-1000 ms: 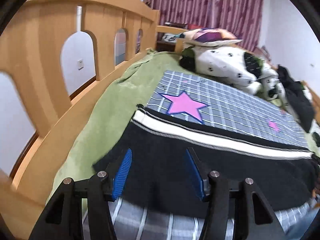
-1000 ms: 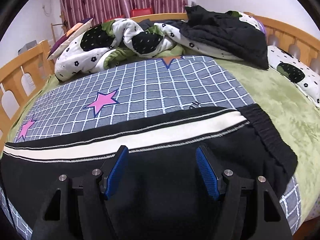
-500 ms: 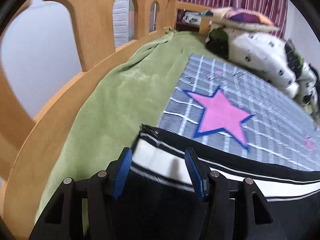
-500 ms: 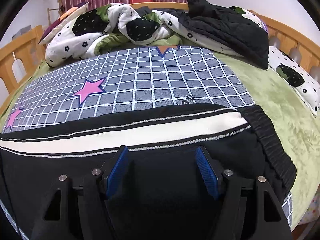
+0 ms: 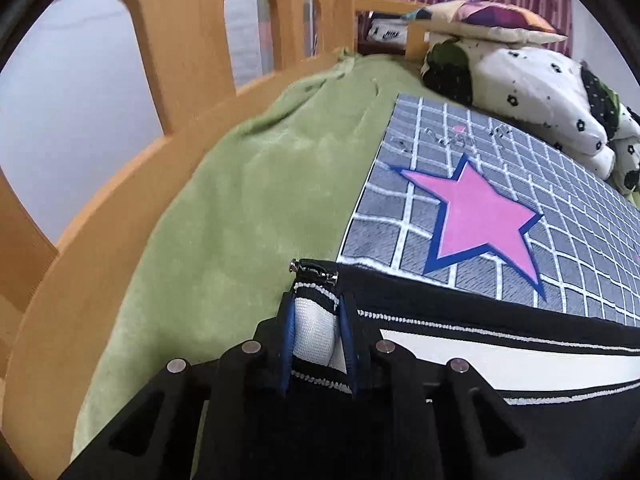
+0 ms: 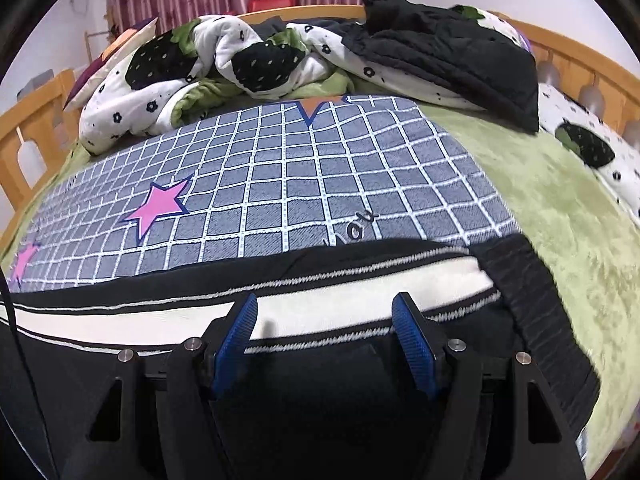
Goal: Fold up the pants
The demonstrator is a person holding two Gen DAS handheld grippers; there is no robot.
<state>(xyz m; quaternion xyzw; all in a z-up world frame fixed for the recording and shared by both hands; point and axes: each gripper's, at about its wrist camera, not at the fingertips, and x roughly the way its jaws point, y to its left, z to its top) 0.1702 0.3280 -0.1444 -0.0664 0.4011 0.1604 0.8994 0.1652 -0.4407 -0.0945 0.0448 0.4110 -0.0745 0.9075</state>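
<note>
The pants (image 6: 304, 304), black with a white side stripe edged in thin striped trim, lie stretched flat across the near part of a bed, on a grey checked blanket (image 6: 280, 184) with pink stars that sits over a green cover (image 5: 224, 216). In the left wrist view, the left gripper (image 5: 317, 332) is at the leg end of the pants, where a small zipper shows at the hem just beyond its tips; its jaws are closing, and the blue pads (image 5: 286, 344) already pinch a bunched fold of the white stripe between them. In the right wrist view, the right gripper (image 6: 326, 312) is over the other end of the pants, near the ribbed waistband (image 6: 528, 300) that lies just to its right; its jaws stand wide apart, the white stripe running across the gap just beyond the tips, and its pads do not press on any cloth. A rumpled spotted quilt (image 6: 224, 68) and a black jacket (image 6: 448, 56) are heaped at the far end of the bed, well apart from the pants, inside a wooden bed frame (image 5: 168, 40).
</note>
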